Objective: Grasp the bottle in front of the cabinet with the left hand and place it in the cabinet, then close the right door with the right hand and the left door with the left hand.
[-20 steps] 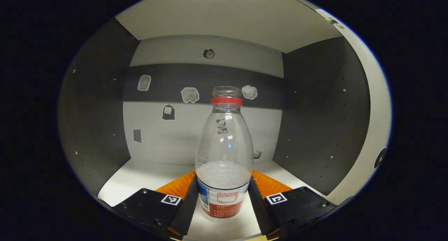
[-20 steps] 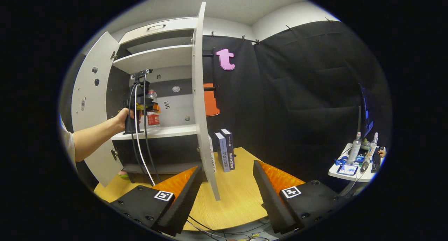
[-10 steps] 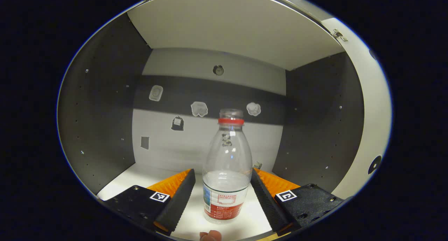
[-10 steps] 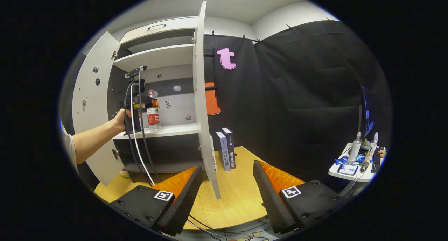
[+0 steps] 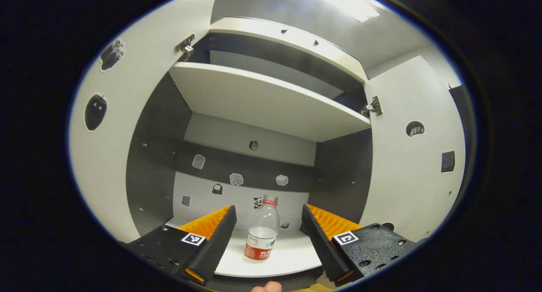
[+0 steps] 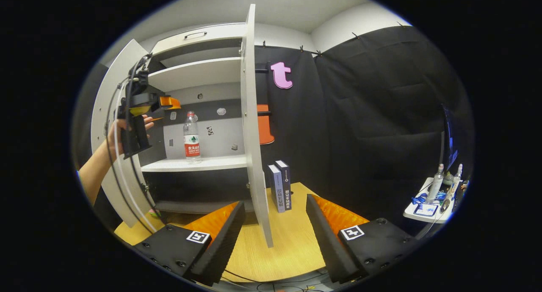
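Note:
A clear bottle (image 5: 261, 237) with a red cap ring and red label stands upright on the cabinet's white shelf (image 5: 292, 254), free of any grip. My left gripper (image 5: 267, 208) is open and sits well back from it, outside the cabinet mouth. In the right gripper view the bottle (image 6: 191, 136) stands alone on the shelf (image 6: 220, 161), and a hand holds the left gripper (image 6: 167, 102) up and to its left. Both doors hang open: the left door (image 5: 99, 156) and the right door (image 5: 413, 186). My right gripper (image 6: 275, 201) is open over the wooden table, just right of the right door's edge (image 6: 253, 126).
An upper shelf (image 5: 262, 98) spans the cabinet above the bottle. Two books (image 6: 281, 189) stand on the wooden table (image 6: 292, 241) beside the right door. Cables (image 6: 120, 177) hang from the left gripper. A small side table (image 6: 430, 207) with bottles is at the far right.
My left gripper has opened wider and drawn back and up out of the cabinet, leaving the bottle standing on the shelf. The right gripper has barely shifted.

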`<state>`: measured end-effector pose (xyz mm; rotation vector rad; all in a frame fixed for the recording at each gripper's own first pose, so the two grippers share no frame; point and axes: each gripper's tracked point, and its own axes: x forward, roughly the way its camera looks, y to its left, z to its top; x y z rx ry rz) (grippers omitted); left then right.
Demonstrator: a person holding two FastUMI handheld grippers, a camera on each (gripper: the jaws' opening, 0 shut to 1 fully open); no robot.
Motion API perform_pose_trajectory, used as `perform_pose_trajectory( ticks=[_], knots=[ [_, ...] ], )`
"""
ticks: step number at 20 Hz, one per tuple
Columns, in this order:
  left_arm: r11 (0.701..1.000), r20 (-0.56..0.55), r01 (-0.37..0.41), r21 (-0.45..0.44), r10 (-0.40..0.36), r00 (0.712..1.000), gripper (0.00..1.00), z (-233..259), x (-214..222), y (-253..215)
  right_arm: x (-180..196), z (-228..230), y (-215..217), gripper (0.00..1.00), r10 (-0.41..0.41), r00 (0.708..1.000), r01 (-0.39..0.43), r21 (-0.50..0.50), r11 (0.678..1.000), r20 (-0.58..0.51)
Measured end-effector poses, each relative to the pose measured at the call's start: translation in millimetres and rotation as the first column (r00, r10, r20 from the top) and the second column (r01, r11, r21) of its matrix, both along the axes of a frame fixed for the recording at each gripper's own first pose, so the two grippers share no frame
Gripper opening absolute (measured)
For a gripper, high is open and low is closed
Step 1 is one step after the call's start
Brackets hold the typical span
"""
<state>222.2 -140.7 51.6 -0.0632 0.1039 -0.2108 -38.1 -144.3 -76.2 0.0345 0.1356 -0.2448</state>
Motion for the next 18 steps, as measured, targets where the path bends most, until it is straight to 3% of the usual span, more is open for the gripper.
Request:
perform_pose_trajectory(
  ticks=[3, 10, 14, 18],
  knots=[
    [0.999, 0.011, -0.002, 0.033, 0.001, 1.0, 0.92, 8.9, -53.5, 5.9, 6.4, 4.4, 6.7, 0.96, 0.027, 1.0, -0.027, 0.0, 1.0, 0.013],
    [0.995, -0.012, -0.081, 0.059, 0.082, 0.997, 0.95, -46.7, -147.9, 28.9, 14.1, 7.7, 18.8, 0.96, 0.075, 0.997, -0.074, -0.005, 0.997, 0.031],
    [0.982, 0.0, -0.136, 0.132, 0.137, 0.991, 0.95, -69.1, -185.0, 37.6, 21.6, 7.4, 21.8, 0.96, 0.085, 0.996, -0.086, 0.008, 0.996, 0.04],
    [0.973, 0.037, -0.193, 0.129, 0.19, 0.981, 0.94, -69.5, -205.1, 49.7, 27.2, 33.3, -2.3, 0.96, 0.058, 0.993, -0.063, 0.044, 0.997, 0.101]
  ],
)
